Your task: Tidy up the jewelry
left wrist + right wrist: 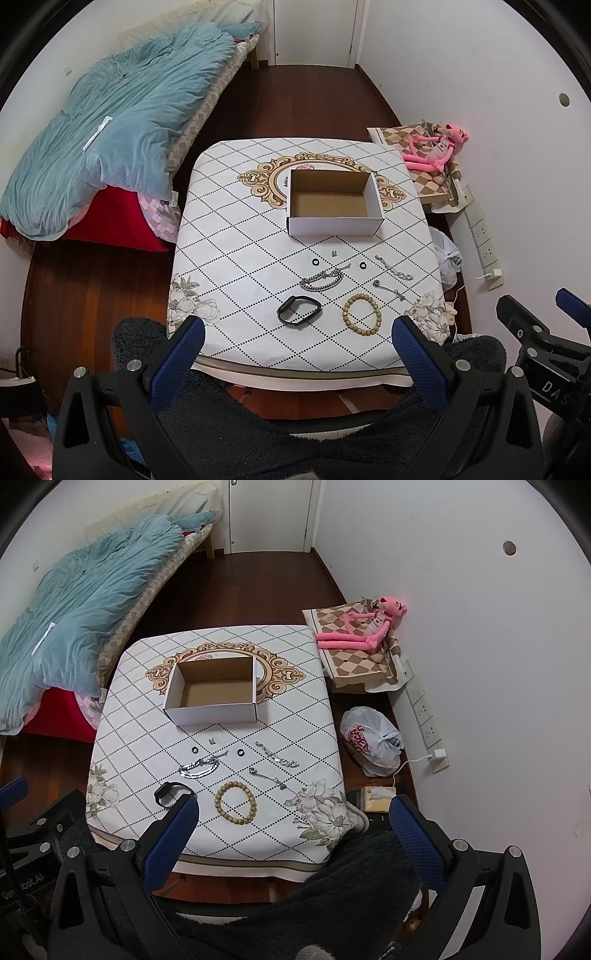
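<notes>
An open, empty white cardboard box (334,201) (212,692) stands mid-table. In front of it lie a black wristband (299,309) (170,793), a wooden bead bracelet (362,314) (235,800), a thick silver chain (320,283) (199,767), two thin silver chains (393,267) (391,290) (277,755) (267,775), two black rings (315,261) (362,265) (194,750) (240,753) and a small clasp (334,253) (212,741). My left gripper (299,350) and right gripper (295,830) are open and empty, held back above the table's near edge.
The table (229,258) has a white diamond-pattern cloth. A bed with a blue quilt (110,122) lies left. A pink plush toy (365,627) on a checked cushion, a plastic bag (371,740) and wall sockets (424,716) are right. A dark fuzzy seat (258,424) is below.
</notes>
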The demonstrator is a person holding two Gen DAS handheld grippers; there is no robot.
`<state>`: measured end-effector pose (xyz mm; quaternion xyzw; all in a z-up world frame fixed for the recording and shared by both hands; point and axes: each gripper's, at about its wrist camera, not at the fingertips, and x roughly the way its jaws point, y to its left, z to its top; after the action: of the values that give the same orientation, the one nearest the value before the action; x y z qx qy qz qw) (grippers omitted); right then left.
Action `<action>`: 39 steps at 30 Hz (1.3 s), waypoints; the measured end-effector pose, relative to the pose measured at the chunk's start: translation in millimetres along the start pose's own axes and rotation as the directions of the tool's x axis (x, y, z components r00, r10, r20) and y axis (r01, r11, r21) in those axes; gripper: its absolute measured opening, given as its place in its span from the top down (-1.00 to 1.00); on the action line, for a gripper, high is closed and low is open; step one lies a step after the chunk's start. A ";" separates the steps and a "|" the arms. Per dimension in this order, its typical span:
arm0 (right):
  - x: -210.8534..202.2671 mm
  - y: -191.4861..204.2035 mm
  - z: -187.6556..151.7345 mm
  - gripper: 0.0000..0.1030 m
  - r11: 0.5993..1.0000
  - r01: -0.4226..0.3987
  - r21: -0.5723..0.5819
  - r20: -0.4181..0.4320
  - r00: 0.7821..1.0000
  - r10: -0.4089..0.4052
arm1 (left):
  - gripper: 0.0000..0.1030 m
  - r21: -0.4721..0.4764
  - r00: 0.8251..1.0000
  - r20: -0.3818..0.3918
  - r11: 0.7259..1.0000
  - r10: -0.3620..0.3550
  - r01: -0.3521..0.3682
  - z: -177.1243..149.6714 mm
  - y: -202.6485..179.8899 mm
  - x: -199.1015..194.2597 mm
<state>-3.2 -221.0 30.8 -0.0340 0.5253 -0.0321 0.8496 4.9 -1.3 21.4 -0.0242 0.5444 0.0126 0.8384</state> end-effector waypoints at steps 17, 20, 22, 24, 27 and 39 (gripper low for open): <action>-5.8 -0.7 3.2 -1.00 1.000 0.001 0.001 0.008 1.000 -0.001 | -1.00 -0.002 1.000 0.006 1.000 -0.003 0.003 3.4 -4.3 -5.5; -7.3 -0.4 3.5 -1.00 1.000 0.001 0.001 0.010 1.000 -0.001 | -1.00 -0.002 1.000 0.008 1.000 -0.006 0.006 4.1 -5.7 -7.0; -7.3 -0.1 3.5 -1.00 1.000 0.002 0.000 0.010 1.000 -0.002 | -1.00 -0.003 1.000 0.008 1.000 -0.005 0.005 3.8 -5.5 -7.1; -7.3 -0.4 3.5 -1.00 1.000 0.001 0.002 0.010 1.000 -0.001 | -1.00 -0.003 1.000 0.007 1.000 -0.006 0.006 3.8 -5.1 -7.1; -7.9 0.1 4.1 -1.00 1.000 0.001 0.001 0.011 1.000 -0.001 | -1.00 -0.003 1.000 0.006 1.000 -0.009 0.009 4.9 -7.5 -7.6; 43.5 -2.0 7.0 -1.00 0.999 0.011 0.049 -0.050 0.999 -0.008 | -1.00 -0.016 0.996 0.023 0.996 0.084 -0.084 13.1 2.9 45.8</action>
<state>22.4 -226.8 -4.7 -0.0149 0.5453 -0.0498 0.8366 35.3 2.0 -15.2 -0.0072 0.5349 0.0522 0.8433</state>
